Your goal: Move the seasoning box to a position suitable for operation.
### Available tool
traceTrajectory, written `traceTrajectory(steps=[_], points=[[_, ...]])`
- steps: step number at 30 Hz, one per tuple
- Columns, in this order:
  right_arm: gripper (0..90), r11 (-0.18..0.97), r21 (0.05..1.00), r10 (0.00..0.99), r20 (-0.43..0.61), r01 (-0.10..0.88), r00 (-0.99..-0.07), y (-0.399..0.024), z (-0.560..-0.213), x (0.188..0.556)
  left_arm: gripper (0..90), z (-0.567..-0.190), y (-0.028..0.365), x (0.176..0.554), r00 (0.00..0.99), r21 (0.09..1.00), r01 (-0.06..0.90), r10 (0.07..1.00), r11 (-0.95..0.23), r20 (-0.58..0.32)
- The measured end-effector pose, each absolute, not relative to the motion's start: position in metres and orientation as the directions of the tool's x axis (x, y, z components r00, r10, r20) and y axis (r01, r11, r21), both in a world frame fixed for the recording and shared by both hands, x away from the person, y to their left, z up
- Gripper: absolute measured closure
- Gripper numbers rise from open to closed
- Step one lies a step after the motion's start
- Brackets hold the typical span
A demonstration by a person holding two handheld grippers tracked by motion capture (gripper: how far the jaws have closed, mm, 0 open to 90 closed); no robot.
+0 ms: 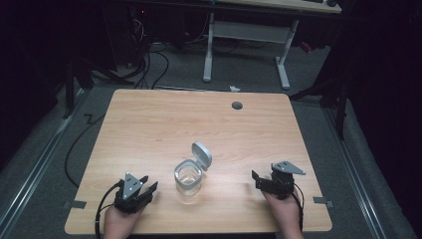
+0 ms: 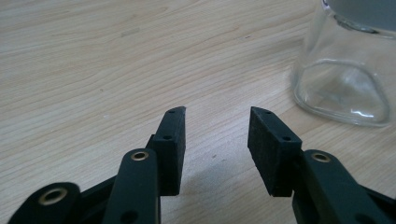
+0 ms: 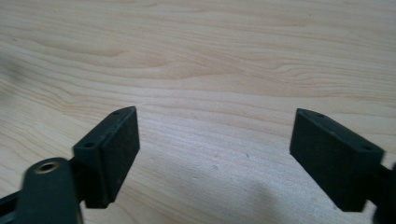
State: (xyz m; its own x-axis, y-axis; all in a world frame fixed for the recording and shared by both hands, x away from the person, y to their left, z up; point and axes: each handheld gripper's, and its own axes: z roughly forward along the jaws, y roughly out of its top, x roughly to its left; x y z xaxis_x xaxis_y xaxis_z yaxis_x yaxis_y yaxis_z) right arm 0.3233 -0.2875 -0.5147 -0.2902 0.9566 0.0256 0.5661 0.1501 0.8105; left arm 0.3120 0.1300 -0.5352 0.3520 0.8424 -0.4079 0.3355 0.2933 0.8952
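The left gripper (image 1: 151, 185) sits low near the front edge of the table (image 1: 149, 124), held in the person's left hand (image 1: 118, 222). Its two black jaws are partly apart and hold nothing; bare wood shows between them in the left gripper view (image 2: 216, 130). Just to its right stands a clear glass jar (image 1: 188, 176) with a grey rim, and its lid (image 1: 202, 155) is flipped up and open. In the left gripper view the jar (image 2: 343, 74) is close by at the right, but its top and right side are cut off, so the lid cannot be seen there. The right gripper (image 1: 256, 179) is on the other side of the jar, well apart from it, held in the right hand (image 1: 283, 211). Its jaws are wide apart and empty, over bare wood (image 3: 215, 140). A small dark round hole (image 1: 237, 105) sits near the far edge of the table. Beyond the table the room is dark and hard to make out.
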Motion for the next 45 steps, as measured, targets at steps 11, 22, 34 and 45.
traceTrajectory(steps=[11,22,34,45], points=[[36.5,0.143,0.82,0.932,0.077,0.554,-0.355,-0.289,-0.519,0.31,59.7,-0.531,0.111,0.329,0.358,0.895,0.317,0.834,0.314,-0.42],[62.1,0.161,0.837,0.922,0.061,0.523,-0.381,-0.273,-0.518,0.305,86.6,-0.53,0.091,0.346,0.378,0.886,0.322,0.812,0.335,-0.445],[72.9,0.154,0.84,0.913,0.08,0.52,-0.4,-0.271,-0.52,0.303,90.0,-0.532,0.074,0.333,0.426,0.893,0.337,0.798,0.298,-0.426],[72.5,0.143,0.839,0.912,0.095,0.525,-0.4,-0.27,-0.521,0.303,90.0,-0.532,0.072,0.317,0.426,0.89,0.347,0.795,0.296,-0.431]])
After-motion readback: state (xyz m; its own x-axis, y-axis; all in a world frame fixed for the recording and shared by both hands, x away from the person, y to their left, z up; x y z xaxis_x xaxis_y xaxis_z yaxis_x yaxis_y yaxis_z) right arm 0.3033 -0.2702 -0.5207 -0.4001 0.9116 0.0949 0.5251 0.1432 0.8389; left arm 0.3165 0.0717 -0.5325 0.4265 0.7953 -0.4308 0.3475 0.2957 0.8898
